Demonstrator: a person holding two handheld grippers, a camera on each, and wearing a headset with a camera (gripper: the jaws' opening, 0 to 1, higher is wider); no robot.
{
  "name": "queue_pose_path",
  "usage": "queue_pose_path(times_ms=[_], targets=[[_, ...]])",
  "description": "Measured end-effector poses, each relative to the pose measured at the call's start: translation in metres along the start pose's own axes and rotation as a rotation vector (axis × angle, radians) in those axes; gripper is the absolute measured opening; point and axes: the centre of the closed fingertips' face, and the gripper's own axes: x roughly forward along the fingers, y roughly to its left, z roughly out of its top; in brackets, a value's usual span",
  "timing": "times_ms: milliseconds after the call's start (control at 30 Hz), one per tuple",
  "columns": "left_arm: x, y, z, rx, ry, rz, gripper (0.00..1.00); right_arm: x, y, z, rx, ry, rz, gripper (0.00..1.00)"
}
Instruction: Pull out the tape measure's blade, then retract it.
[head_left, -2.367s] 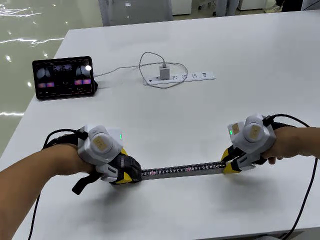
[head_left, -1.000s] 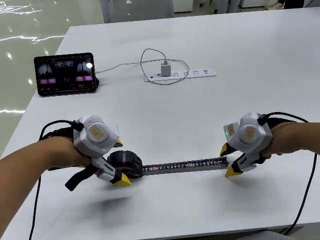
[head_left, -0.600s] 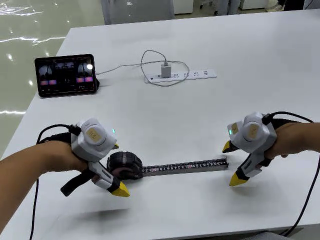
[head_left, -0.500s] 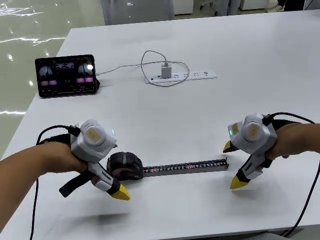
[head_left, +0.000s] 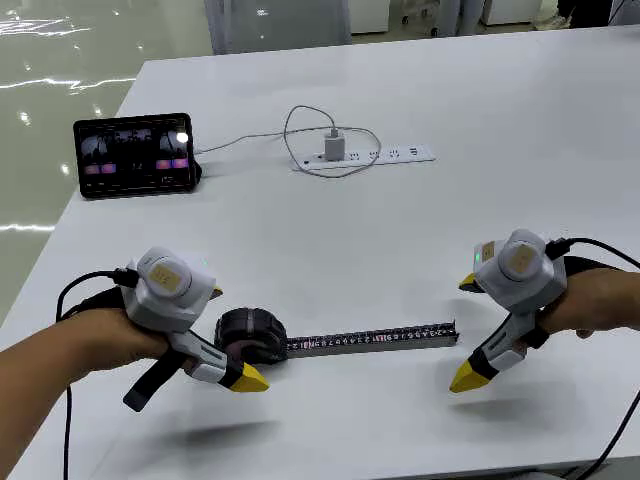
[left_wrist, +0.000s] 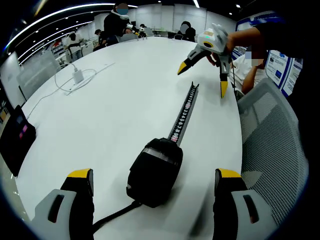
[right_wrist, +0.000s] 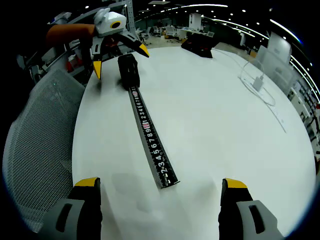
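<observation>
The tape measure (head_left: 250, 333) lay on the white surface (head_left: 400, 230). Its black case sat between the wide-open jaws of the left gripper (head_left: 233, 336), clear of both. The blade (head_left: 370, 340) lay extended flat toward the right. Its hooked end rested between the open jaws of the right gripper (head_left: 465, 330), touching neither jaw.

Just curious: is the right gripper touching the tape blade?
Apart. Right gripper view: blade end lies between open jaws of the right gripper, bare table either side.
</observation>
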Motion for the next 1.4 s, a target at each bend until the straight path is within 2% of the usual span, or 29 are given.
queue_pose_path(times_ms=[133,200,300,333,400,433,500,567,633,667,700,733,800,933,1033,1167,1267,1400], targets=[[-0.005,0.006,0.005,-0.038,-0.062,0.032,0.99,-0.003,-0.003,-0.002,0.025,-0.03,-0.033,0.99],[-0.007,0.01,0.002,-0.053,-0.069,0.056,0.99,-0.006,-0.004,-0.002,0.041,-0.044,-0.058,0.99],[-0.012,0.015,0.001,-0.076,-0.097,0.094,0.99,-0.009,-0.006,0.0,0.073,-0.094,-0.084,0.99],[-0.013,0.015,0.0,-0.085,-0.1,0.096,0.99,-0.011,-0.006,0.003,0.101,-0.123,-0.1,0.99],[-0.016,0.019,0.0,-0.117,-0.139,0.134,0.99,-0.013,-0.007,0.002,0.131,-0.151,-0.114,0.99],[-0.018,0.02,0.0,-0.128,-0.166,0.151,0.99,-0.015,-0.004,0.004,0.161,-0.188,-0.126,0.99],[-0.021,0.02,-0.004,-0.149,-0.182,0.17,0.99,-0.018,-0.002,0.005,0.228,-0.234,-0.123,0.99],[-0.022,0.019,-0.005,-0.221,-0.234,0.166,0.99,-0.024,-0.006,0.003,0.241,-0.271,-0.162,0.99],[-0.024,0.02,-0.014,-0.283,-0.23,0.18,0.99,-0.03,-0.004,0.001,0.24,-0.293,-0.178,0.99],[-0.026,0.02,-0.015,-0.283,-0.238,0.185,0.99,-0.033,-0.006,0.002,0.252,-0.311,-0.197,0.99],[-0.03,0.021,-0.015,-0.265,-0.258,0.216,0.99,-0.037,-0.004,0.008,0.268,-0.363,-0.203,0.99],[-0.033,0.023,-0.015,-0.258,-0.272,0.238,0.99,-0.04,-0.004,0.008,0.278,-0.377,-0.209,0.99],[-0.037,0.02,-0.019,-0.261,-0.277,0.251,0.99,-0.043,-0.002,0.002,0.273,-0.367,-0.222,0.99],[-0.046,0.016,-0.027,-0.263,-0.294,0.27,0.99,-0.051,0.005,-0.005,0.274,-0.381,-0.244,0.99],[-0.052,0.01,-0.032,-0.269,-0.293,0.289,0.99,-0.055,0.011,-0.014,0.264,-0.361,-0.263,0.99],[-0.061,0.001,-0.032,-0.252,-0.297,0.292,0.99,-0.061,0.017,-0.025,0.261,-0.355,-0.292,0.99],[-0.062,0.0,-0.034,-0.254,-0.277,0.28,0.99,-0.064,0.02,-0.029,0.268,-0.358,-0.307,0.99],[-0.067,-0.005,-0.035,-0.247,-0.288,0.286,0.99,-0.069,0.026,-0.029,0.272,-0.37,-0.322,0.99]])
